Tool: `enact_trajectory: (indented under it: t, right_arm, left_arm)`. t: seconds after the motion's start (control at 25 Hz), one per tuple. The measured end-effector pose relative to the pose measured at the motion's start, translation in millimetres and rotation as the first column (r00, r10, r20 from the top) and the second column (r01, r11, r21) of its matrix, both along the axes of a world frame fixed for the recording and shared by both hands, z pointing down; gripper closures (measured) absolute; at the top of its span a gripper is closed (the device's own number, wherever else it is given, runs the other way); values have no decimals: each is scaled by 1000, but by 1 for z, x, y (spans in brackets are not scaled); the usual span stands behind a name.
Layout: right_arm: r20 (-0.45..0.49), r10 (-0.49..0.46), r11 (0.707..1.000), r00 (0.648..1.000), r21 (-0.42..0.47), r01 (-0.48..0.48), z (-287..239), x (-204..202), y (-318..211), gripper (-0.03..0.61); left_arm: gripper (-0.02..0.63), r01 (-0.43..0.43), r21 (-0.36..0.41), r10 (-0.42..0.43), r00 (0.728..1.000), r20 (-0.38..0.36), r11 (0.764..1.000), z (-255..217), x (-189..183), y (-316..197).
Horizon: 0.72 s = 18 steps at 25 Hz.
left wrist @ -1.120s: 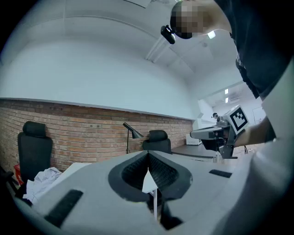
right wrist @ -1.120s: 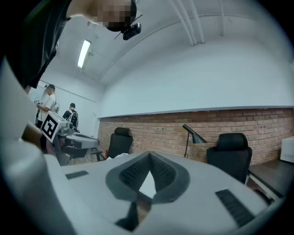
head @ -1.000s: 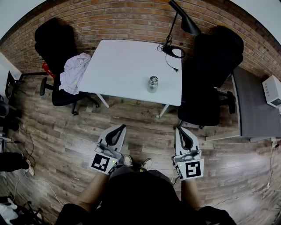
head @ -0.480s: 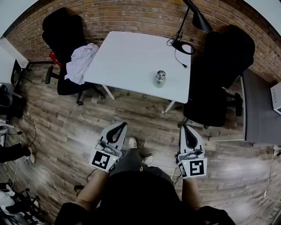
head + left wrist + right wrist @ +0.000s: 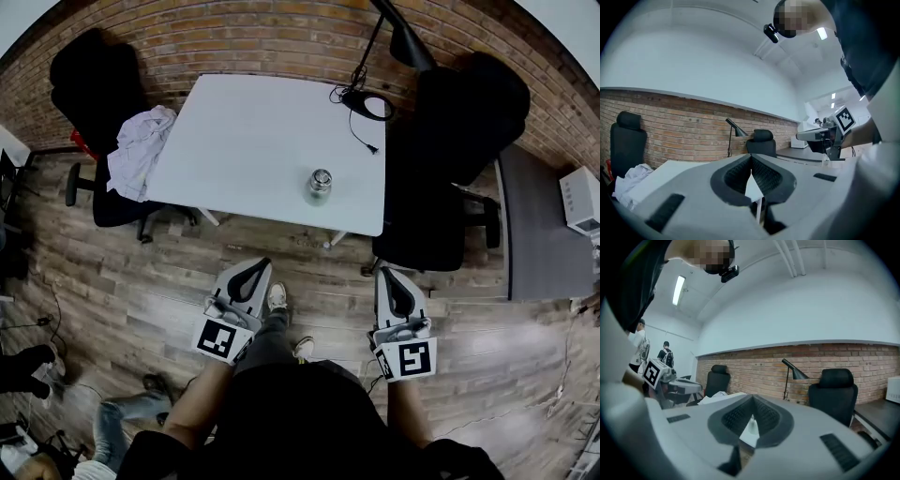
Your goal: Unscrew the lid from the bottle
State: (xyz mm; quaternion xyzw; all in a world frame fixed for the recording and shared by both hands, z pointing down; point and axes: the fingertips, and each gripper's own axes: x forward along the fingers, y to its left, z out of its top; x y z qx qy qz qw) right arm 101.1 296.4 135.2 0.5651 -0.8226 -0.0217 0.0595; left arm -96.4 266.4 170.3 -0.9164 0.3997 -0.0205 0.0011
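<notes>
One capped bottle (image 5: 320,187) on a table (image 5: 253,131); left tongs (image 5: 257,267) and right tongs (image 5: 386,274) clenched, empty.

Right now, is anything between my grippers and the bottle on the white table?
Nothing visible blocks it. The left gripper and right gripper hang shut over the wood floor, short of the table; the bottle stands alone near its front edge.

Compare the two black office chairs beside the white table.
The left chair has pale clothes draped over it; the right chair is bare. The left chair stands at the table's left edge, the right chair at its right edge, beside the lamp. Both are black office chairs.
</notes>
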Motion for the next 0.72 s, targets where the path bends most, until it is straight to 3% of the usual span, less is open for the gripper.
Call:
enact_trajectory:
  t: [0.12,0.4,0.72]
  right_arm:
    - [-26,21,1000,999,2,-21,-10,1,-33,565]
    - [-46,23,1000,999,-1,-23,-23,-28,-103,565]
    - [-109,59,997,992,-39,-64,-20,-40,-140,565]
  left_arm:
    - [591,-16,-36,15,999,-39,999,-8,4,-39]
    - [591,-61,-21,60,997,-58,998,-8,-9,-112]
    - [591,-129,-108,121,990,-78,986,13,-9,-161]
